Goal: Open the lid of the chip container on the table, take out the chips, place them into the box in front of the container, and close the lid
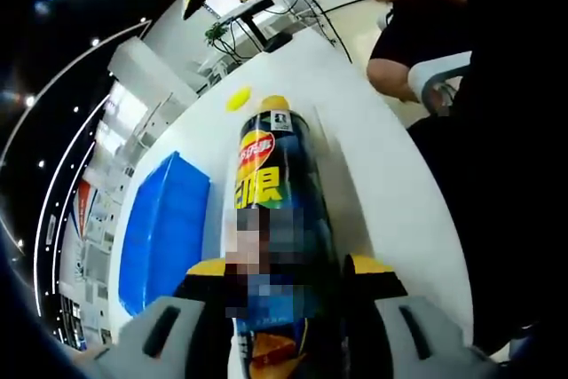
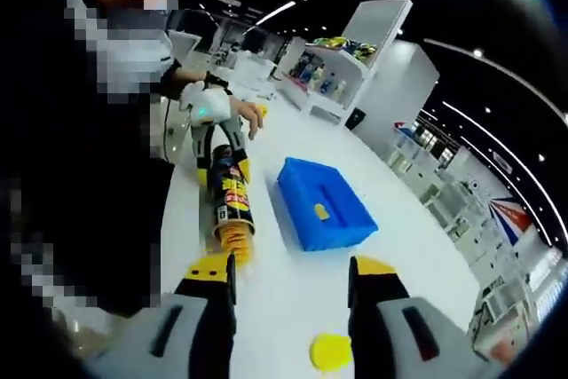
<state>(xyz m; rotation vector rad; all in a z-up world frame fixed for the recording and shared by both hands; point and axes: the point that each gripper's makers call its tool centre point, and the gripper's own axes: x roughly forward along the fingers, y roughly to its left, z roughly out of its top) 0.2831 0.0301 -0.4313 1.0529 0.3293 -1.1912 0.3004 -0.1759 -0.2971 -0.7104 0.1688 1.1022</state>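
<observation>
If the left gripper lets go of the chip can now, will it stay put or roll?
It would likely roll: the can lies on its side on the smooth white table, held only by the left gripper. It is probably light. Its mouth is open, the lid off, and the chips showing there could slide out and break.

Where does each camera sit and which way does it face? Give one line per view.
Left gripper view: rides the left gripper, looking along the chip can it clamps toward the yellow lid; own jaws show.
Right gripper view: rides the open right gripper, facing the person across the table; own jaws show.
Shared: can, lid, blue box.
</observation>
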